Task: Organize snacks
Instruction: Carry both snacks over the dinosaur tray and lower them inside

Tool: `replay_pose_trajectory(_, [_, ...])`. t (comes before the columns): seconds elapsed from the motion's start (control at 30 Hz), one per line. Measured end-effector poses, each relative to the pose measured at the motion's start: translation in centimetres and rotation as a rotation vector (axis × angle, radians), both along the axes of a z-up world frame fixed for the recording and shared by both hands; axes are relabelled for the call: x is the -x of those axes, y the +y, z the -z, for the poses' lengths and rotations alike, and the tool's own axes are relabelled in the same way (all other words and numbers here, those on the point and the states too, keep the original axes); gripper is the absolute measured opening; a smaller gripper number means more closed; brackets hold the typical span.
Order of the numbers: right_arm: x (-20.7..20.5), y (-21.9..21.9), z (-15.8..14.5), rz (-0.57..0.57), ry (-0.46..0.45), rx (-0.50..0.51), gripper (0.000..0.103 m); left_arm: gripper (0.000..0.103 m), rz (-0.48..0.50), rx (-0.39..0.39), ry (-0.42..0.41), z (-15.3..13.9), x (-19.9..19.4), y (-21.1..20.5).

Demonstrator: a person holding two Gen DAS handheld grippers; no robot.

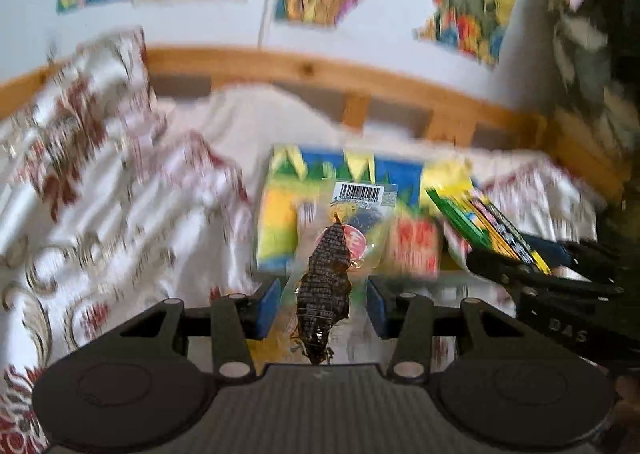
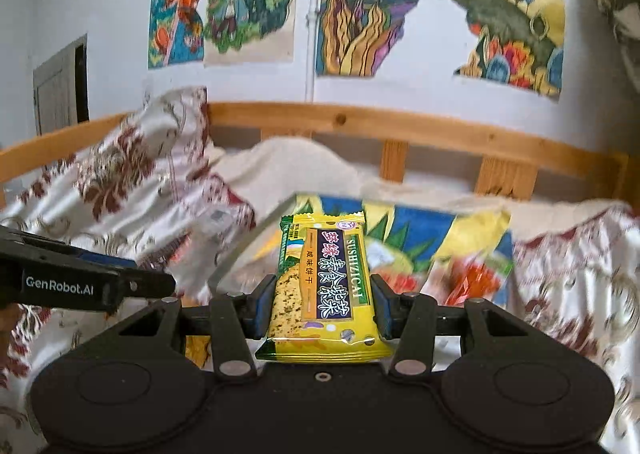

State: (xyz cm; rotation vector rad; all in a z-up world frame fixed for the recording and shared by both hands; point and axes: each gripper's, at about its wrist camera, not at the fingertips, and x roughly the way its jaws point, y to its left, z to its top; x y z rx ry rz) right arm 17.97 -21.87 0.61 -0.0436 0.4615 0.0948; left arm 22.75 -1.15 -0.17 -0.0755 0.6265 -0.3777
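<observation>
My left gripper (image 1: pixel 322 304) is shut on a clear snack packet (image 1: pixel 340 250) with a dark brown strip inside and a barcode at its top. My right gripper (image 2: pixel 323 306) is shut on a yellow cracker packet (image 2: pixel 324 290) with a dark label. In the left wrist view the right gripper and its yellow packet (image 1: pixel 486 224) come in from the right. In the right wrist view the left gripper's black body (image 2: pixel 76 282) shows at the left. Both are held above a clear-sided tray (image 2: pixel 248 242) lying on a colourful picture sheet (image 2: pixel 424 230) on the bed.
The bed has a white and red flowered cover (image 2: pixel 120 182) and a wooden rail (image 2: pixel 360 122) behind. Colourful drawings (image 2: pixel 376 6) hang on the wall. A red and yellow snack packet (image 2: pixel 472 274) lies in the tray at the right.
</observation>
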Motion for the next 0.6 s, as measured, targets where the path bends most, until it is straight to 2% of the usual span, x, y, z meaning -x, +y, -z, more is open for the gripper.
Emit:
replay_pose_trajectory(0.2, [-0.7, -3.2, -2.9, -0.047, -0.050, 0.059, 0.050, 0.050, -0.061, 0.056, -0.111, -2.7, -0.3, -1.0])
replay_pose_trajectory(0.3, [-1.3, -5.2, -3.3, -0.022, -0.085, 0.068, 0.050, 0.050, -0.072, 0.053, -0.111, -3.3, -1.7, -2.4])
replay_pose_trajectory(0.43, [-2.3, -8.1, -2.7, 0.050, -0.121, 0.023, 0.050, 0.050, -0.090, 0.022, -0.110, -3.7, -3.9, -4.9])
replay_pose_trajectory(0.6, [-5.4, -11.7, -2.0, 0.112, -0.120, -0.032, 0.050, 0.050, -0.087, 0.022, -0.055, -2.8, -7.4, -8.4])
